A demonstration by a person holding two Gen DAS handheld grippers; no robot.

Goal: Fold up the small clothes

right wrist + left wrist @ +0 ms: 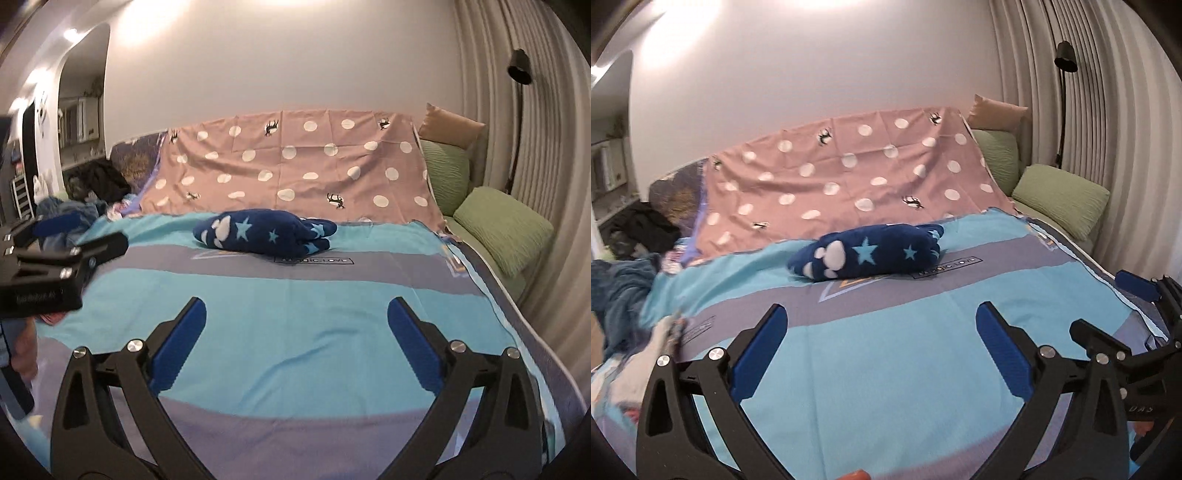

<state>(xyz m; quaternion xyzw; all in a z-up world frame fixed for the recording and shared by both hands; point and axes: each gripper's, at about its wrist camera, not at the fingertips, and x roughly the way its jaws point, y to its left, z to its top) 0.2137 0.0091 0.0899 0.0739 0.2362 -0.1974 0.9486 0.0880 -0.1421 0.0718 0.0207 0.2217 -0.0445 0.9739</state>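
A navy fleece garment [866, 254] with light stars and white paw prints lies folded into a compact bundle on the turquoise and grey bed sheet [894, 369]. It shows in the right wrist view too, garment [264, 232] on the sheet [295, 350]. My left gripper [882, 306] hangs open above bare sheet, well short of the bundle, with nothing between its blue pads. My right gripper [297, 301] is likewise open and empty, at about the same distance from the bundle. Each gripper appears at the edge of the other's view: right gripper [1115, 306], left gripper [88, 232].
A pink polka-dot cloth [849, 173] drapes behind the bundle. Green pillows [1060, 199] and a tan pillow [997, 110] sit at the right by a curtain [1108, 110] and a black floor lamp [1065, 59]. Loose clothes [620, 291] and a dark heap [642, 225] lie at the left.
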